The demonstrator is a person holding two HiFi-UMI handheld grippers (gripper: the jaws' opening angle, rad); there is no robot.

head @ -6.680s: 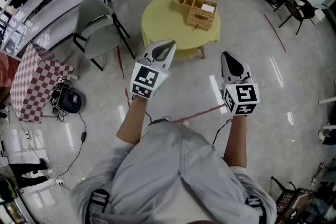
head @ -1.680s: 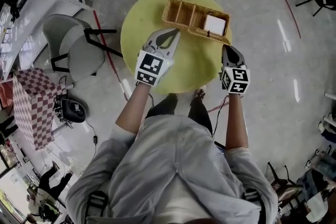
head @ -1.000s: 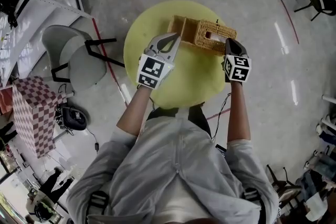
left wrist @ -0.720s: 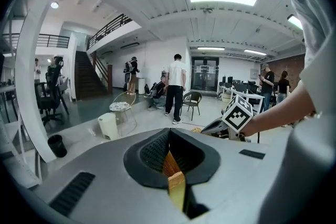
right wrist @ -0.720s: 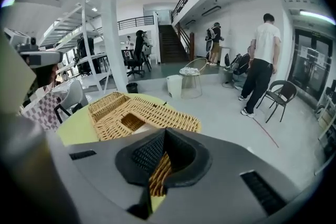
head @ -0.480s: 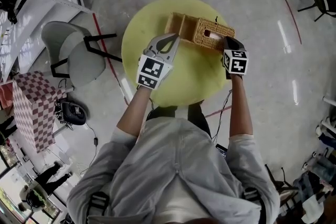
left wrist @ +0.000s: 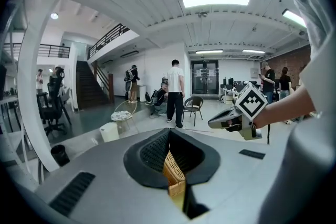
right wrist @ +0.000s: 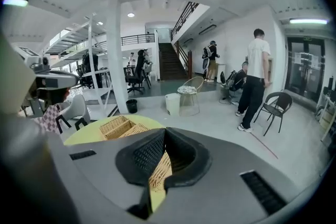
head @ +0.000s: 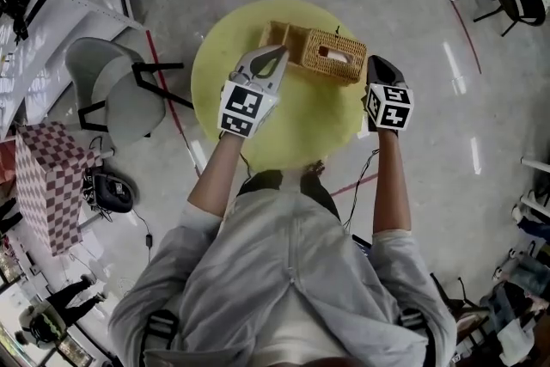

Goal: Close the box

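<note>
1. The long woven wicker box (head: 320,56) sits on the far side of the round yellow table (head: 292,129). Its slotted wicker lid (head: 333,56), half-raised a moment ago, now lies flat over the right part.
2. The closing looks done, or all but.
3. The right gripper (head: 375,63) has drawn back just beside the box's right end, jaws pinched together on nothing.
4. The left gripper (head: 273,54) hangs by the open left compartments, forearm outstretched, jaws likewise together and empty.
</note>
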